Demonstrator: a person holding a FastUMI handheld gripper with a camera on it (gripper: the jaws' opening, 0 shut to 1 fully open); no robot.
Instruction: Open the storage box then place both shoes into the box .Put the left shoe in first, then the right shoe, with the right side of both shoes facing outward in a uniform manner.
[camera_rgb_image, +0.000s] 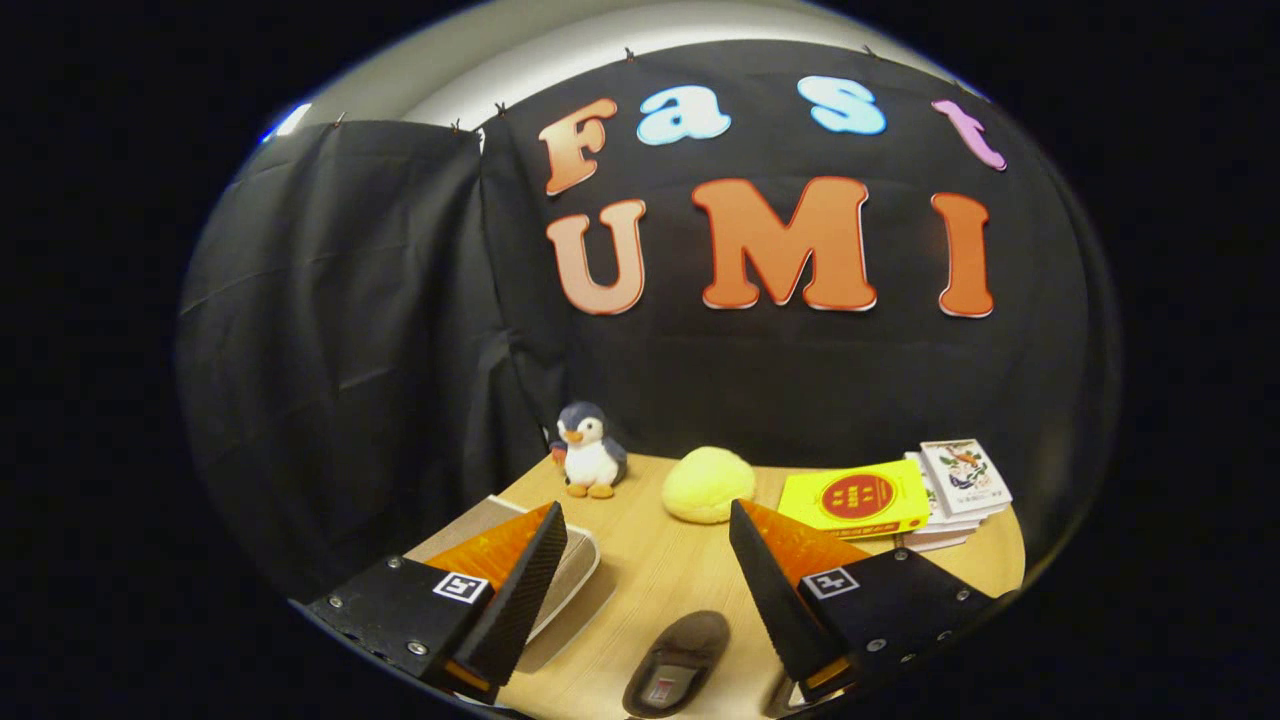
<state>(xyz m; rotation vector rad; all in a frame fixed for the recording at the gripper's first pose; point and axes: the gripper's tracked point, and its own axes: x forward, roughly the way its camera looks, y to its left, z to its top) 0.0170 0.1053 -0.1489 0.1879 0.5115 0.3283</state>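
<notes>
My gripper (645, 545) hangs above the wooden table (650, 570) with its fingers wide apart and nothing between them. Below the gap between the fingers lies a dark brown shoe (680, 662), opening up, toe pointing away from me. A sliver of a second shoe (782, 700) peeks out under the right finger, mostly hidden. The storage box (570, 570), pale grey-beige with its lid closed, lies flat behind the left finger, which covers much of it.
A plush penguin (590, 450) stands at the table's back edge. Beside it sits a round yellow plush (708, 484). A yellow box (855, 498) and a stack of booklets (960, 485) lie beyond the right finger. Black cloth walls close the back and left.
</notes>
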